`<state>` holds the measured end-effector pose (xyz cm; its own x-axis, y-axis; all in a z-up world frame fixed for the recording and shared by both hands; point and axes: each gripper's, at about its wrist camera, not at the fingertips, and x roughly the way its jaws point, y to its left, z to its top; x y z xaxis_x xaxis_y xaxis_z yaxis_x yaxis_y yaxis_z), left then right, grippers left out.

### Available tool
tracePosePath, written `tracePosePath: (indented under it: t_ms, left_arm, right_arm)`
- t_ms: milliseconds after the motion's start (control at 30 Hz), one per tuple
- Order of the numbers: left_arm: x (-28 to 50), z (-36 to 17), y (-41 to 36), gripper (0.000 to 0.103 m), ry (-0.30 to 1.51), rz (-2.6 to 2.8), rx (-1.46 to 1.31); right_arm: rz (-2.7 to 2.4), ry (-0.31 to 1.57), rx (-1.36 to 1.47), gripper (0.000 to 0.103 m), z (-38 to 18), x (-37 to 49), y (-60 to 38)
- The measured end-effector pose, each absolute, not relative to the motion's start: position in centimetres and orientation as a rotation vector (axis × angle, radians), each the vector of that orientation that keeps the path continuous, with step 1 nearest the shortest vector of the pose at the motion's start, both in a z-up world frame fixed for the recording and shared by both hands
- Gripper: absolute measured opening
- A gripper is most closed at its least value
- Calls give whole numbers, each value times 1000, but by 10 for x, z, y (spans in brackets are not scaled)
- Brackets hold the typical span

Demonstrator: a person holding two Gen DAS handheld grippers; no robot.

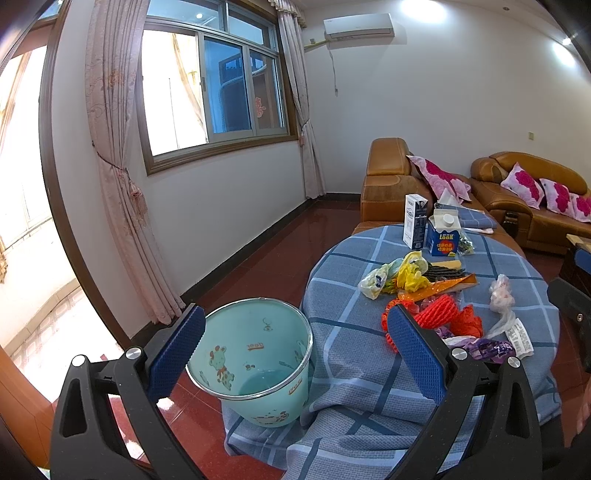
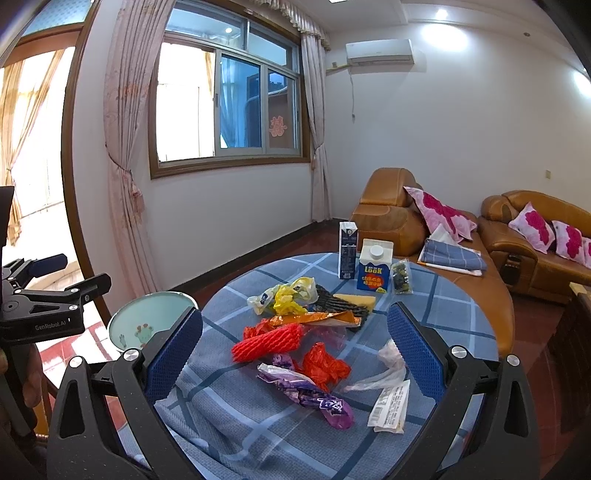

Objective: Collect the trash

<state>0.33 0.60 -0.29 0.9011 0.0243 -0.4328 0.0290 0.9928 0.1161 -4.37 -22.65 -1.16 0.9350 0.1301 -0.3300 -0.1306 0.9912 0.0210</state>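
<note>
Now on the left wrist view, the left gripper (image 1: 295,350) hangs wide open, holding nothing, over the mint bin (image 1: 255,354) at the table's (image 1: 369,369) near-left edge; right wrist view, the right gripper (image 2: 295,354) gapes empty above the red foam net (image 2: 267,341) and purple wrapper (image 2: 306,395), flimsy stuff that could slip a shallow pinch

We see a bright room in both views. Daylight pours through the window (image 1: 218,85) far ahead and left of the jaws, blowing out the glass door (image 1: 26,221) at far left. Ceiling spotlights (image 2: 441,14) glare on the wall. The red floor (image 1: 273,258) shines with reflections. Fisheye bending curves the frame edges; the dark corners vignette. Focus stays sharp.
</note>
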Motion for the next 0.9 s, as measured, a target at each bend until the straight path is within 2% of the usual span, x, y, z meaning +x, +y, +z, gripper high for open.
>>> tracePosePath:
  t_ms: [600,900]
  left_arm:
    - [4,-6,7,97,455,-2,125]
    - [17,-24,-1,97,506,-11,163]
  right_arm:
    - [133,342,1,98,-13,-45,-226]
    - [79,363,24,98,-19,-35,-246]
